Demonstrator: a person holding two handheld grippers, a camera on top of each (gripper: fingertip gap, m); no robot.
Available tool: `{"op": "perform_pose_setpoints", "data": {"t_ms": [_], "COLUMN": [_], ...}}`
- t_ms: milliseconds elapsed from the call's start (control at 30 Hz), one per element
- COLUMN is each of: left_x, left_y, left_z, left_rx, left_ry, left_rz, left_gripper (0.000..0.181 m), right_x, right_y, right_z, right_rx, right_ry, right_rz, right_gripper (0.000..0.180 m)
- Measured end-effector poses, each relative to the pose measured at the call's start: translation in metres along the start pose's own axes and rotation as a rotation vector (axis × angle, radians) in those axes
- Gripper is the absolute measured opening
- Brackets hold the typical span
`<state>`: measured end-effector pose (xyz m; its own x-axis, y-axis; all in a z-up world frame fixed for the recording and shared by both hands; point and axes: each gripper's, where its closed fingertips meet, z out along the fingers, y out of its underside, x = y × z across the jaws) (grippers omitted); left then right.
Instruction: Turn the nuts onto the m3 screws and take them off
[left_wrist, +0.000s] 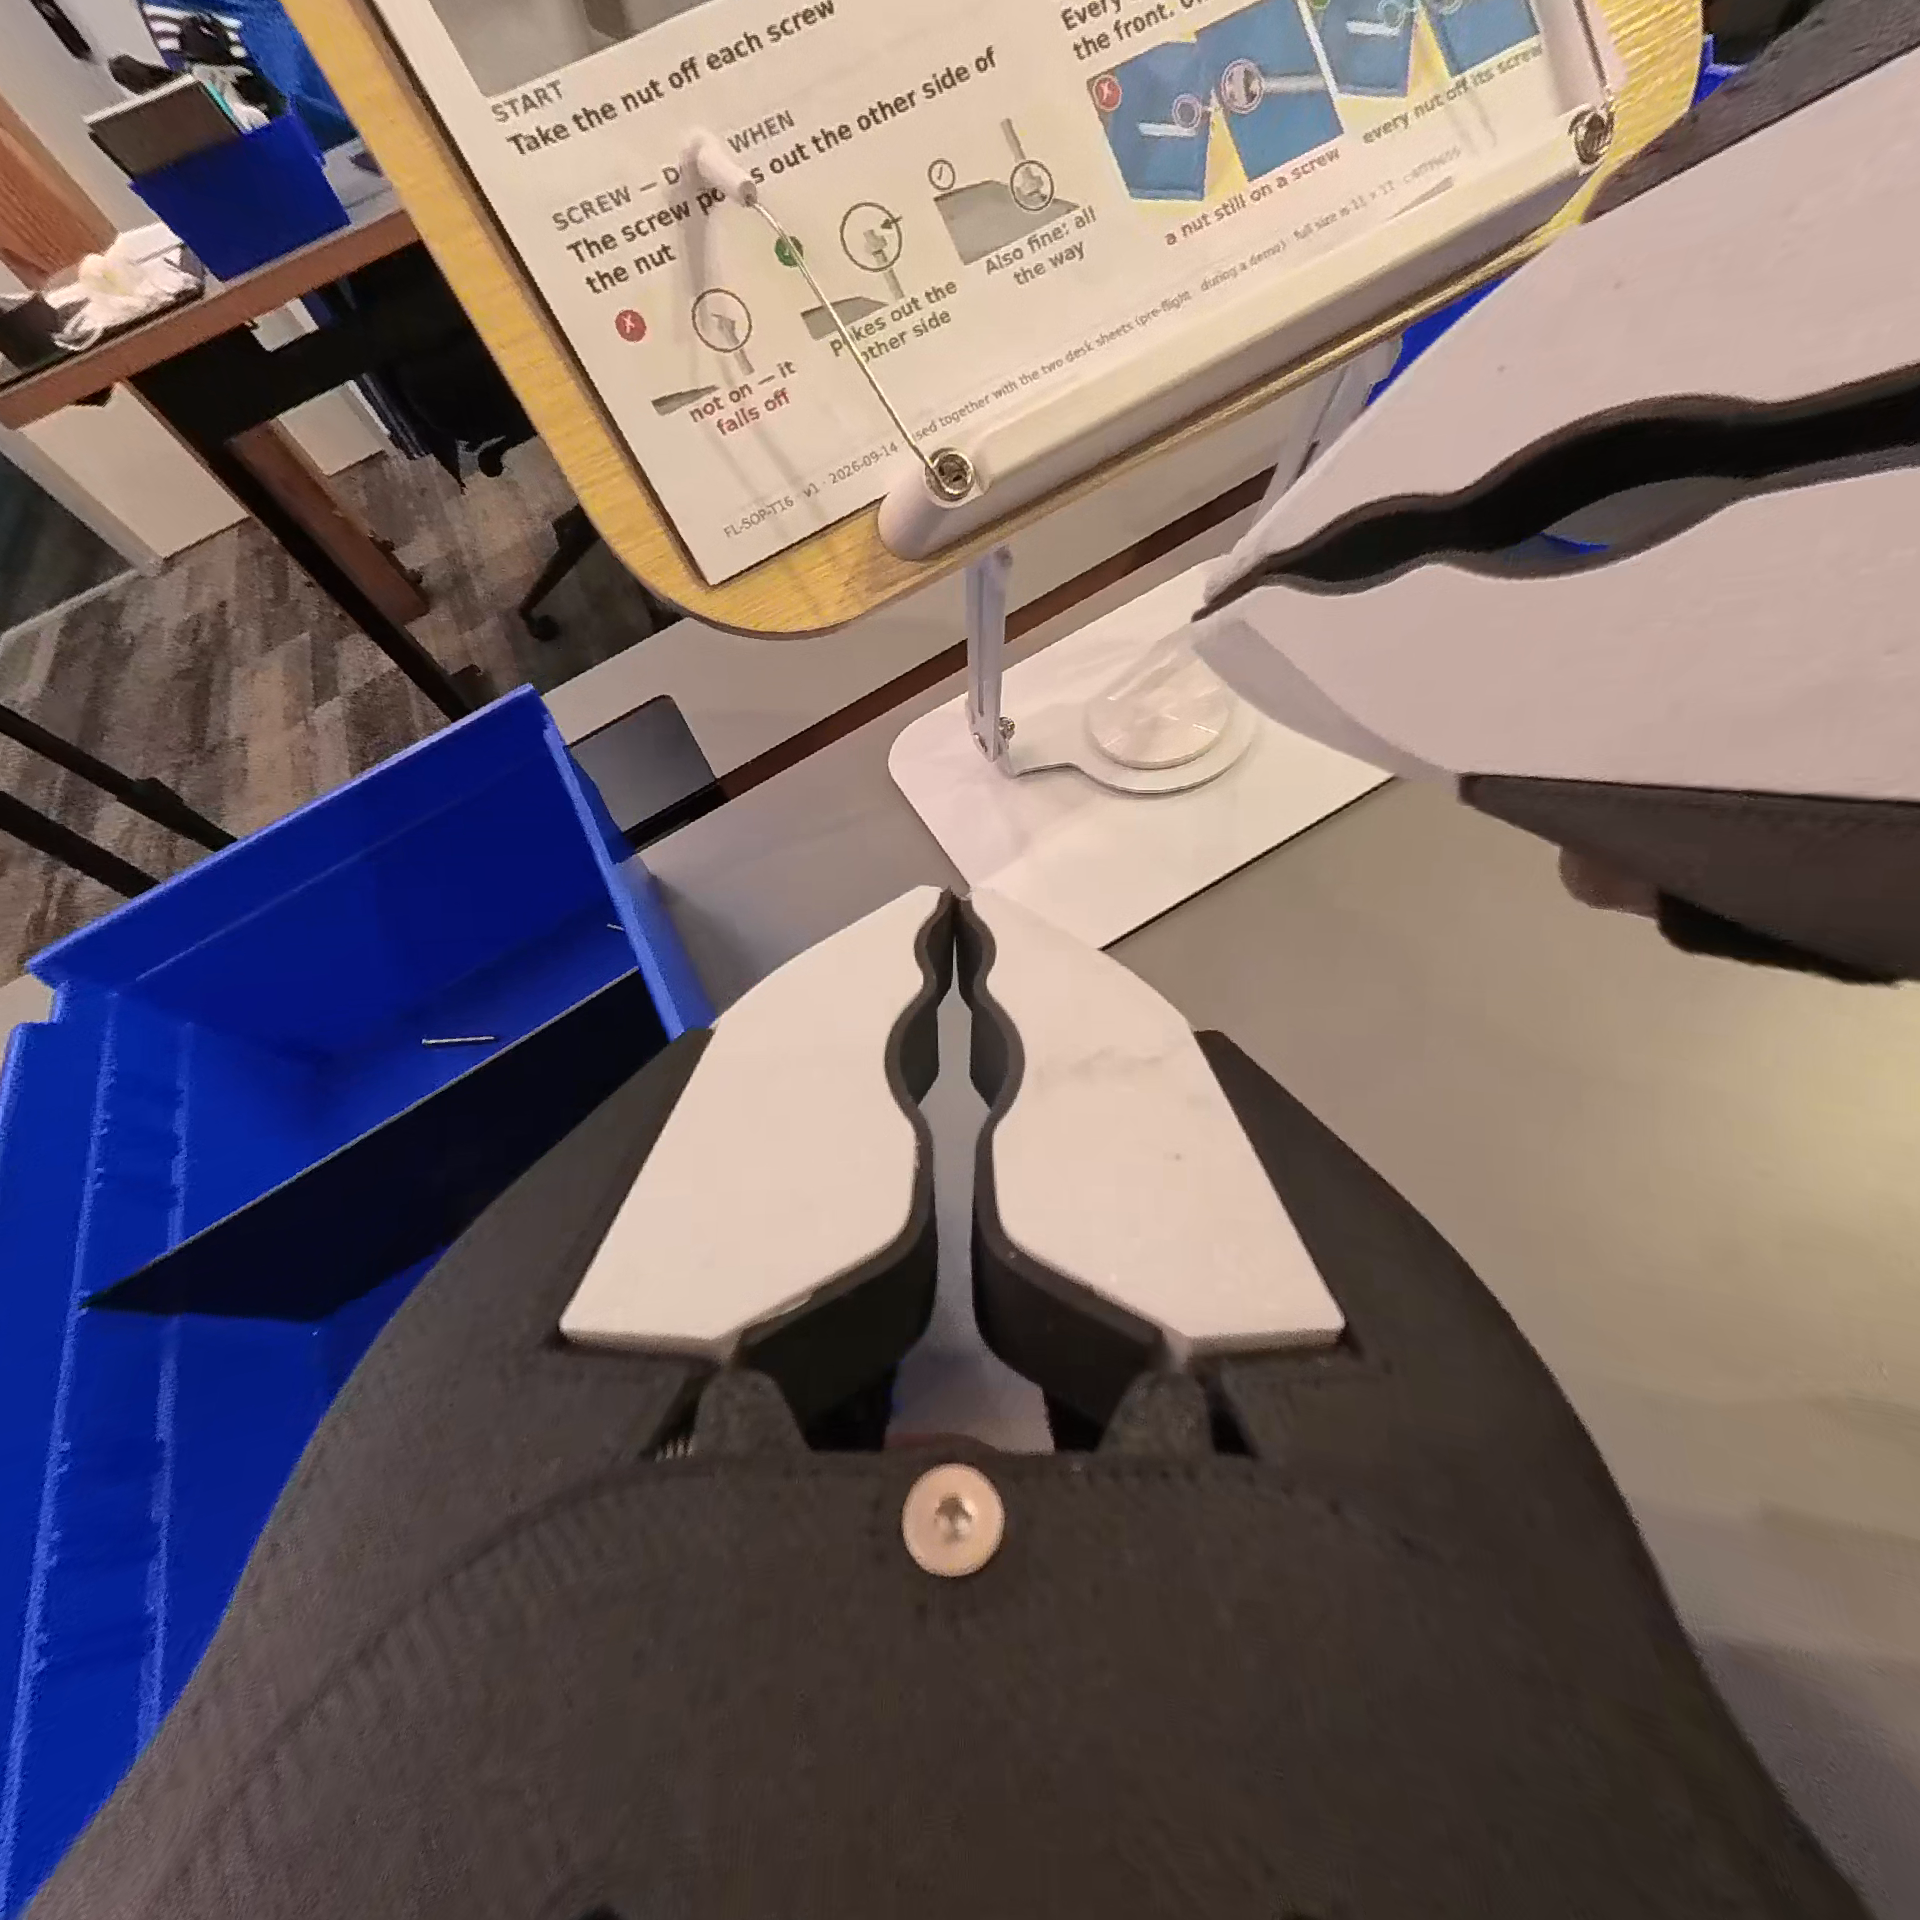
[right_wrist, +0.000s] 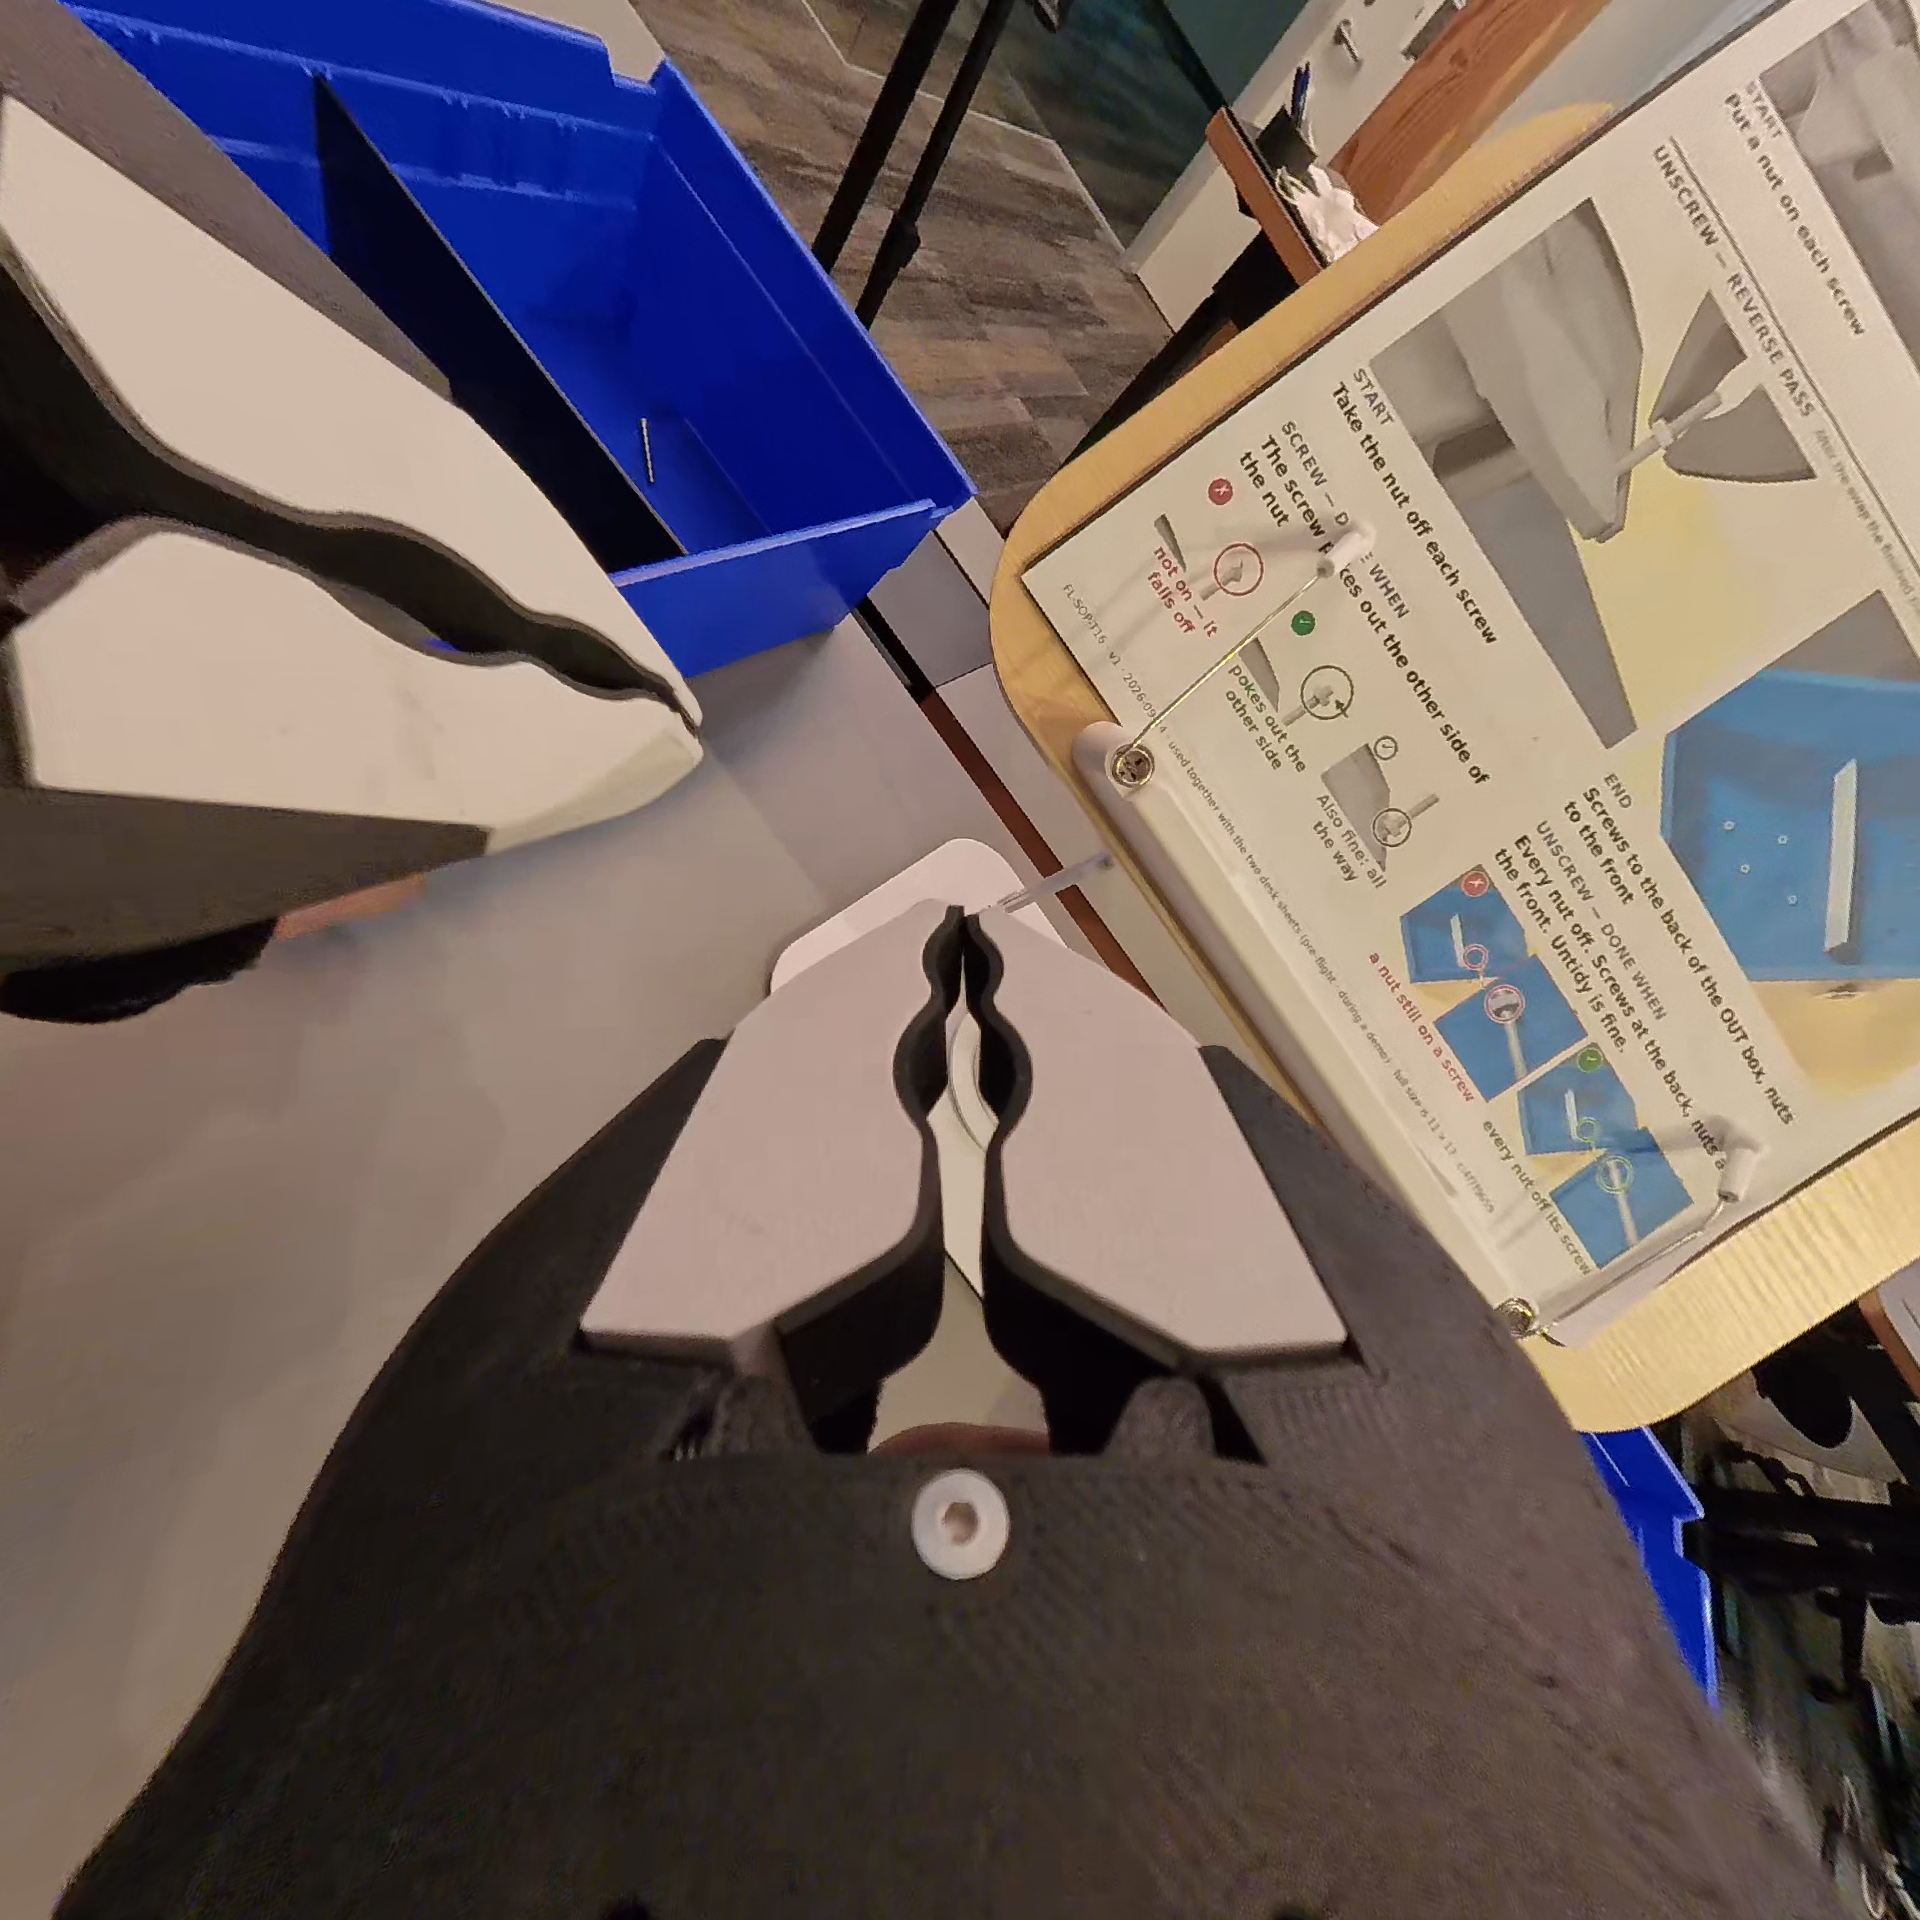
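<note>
You have one m3 screw (right_wrist: 647, 449) in plain sight: a thin, dark metal pin, lying flat and loose on the floor of the blue bin (right_wrist: 790, 343). It rests in the compartment beyond the dark divider (right_wrist: 436, 312), apart from the walls and touching nothing else; the left wrist view shows it as a short sliver (left_wrist: 457, 1040) on that blue floor. Just past the closed jaws of your right gripper (right_wrist: 961, 914) a thin pale rod (right_wrist: 1049, 888) pokes out; you cannot tell whether it is a screw.
</note>
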<state>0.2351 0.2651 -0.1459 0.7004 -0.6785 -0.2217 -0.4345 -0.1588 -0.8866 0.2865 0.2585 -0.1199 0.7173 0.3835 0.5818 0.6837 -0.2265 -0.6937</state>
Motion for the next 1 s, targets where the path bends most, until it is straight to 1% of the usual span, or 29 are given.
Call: {"op": "perform_pose_setpoints", "data": {"t_ms": [333,1000], "left_x": [0.000,-0.022], "left_y": [-0.004,0.008], "left_z": [0.006,-0.008], "left_rx": [-0.011,-0.030], "left_ry": [-0.018,-0.053], "left_rz": [0.017,0.009], "left_gripper": [0.000,0.000], "right_x": [0.002,-0.019], "right_y": [-0.002,-0.023], "right_z": [0.009,0.014], "right_rx": [-0.015,0.029], "right_ry": [0.023,-0.017], "right_rz": [0.003,-0.002], "right_gripper": [0.000,0.000]}}
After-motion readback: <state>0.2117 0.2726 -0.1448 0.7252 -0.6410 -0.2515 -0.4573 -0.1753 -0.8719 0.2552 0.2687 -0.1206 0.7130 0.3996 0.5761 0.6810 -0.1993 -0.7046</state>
